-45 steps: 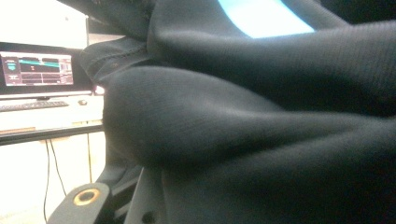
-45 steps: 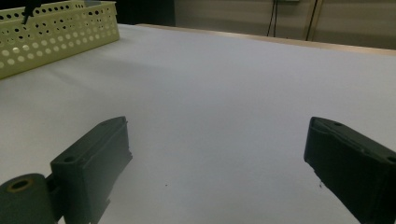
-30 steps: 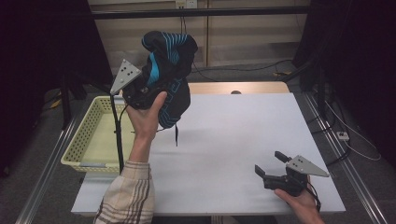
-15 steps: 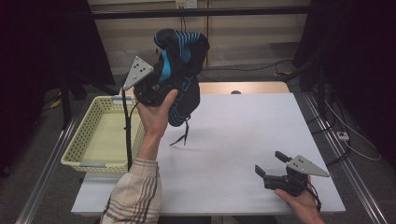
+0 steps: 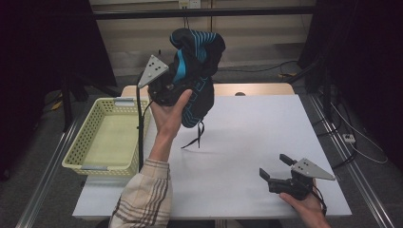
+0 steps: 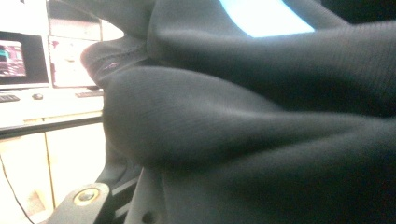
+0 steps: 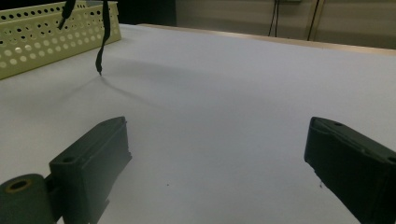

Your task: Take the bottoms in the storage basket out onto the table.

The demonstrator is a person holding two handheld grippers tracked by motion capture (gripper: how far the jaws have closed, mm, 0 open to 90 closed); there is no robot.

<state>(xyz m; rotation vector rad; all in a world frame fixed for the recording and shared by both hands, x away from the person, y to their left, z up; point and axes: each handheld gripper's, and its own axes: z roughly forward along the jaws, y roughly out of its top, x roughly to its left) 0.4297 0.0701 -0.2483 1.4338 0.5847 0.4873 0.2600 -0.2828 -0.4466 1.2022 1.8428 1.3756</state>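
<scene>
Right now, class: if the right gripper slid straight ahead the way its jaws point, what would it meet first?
Probably nothing at first: the right gripper faces bare white table. Further along its line hangs the shoe's dangling lace, with the yellow basket behind; depth is hard to judge.

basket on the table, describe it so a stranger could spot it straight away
Start from the white table and go to its left edge. The basket sits there beside the raised left gripper: a pale yellow rectangular tray with perforated walls, the one coloured thing on the table.
</scene>
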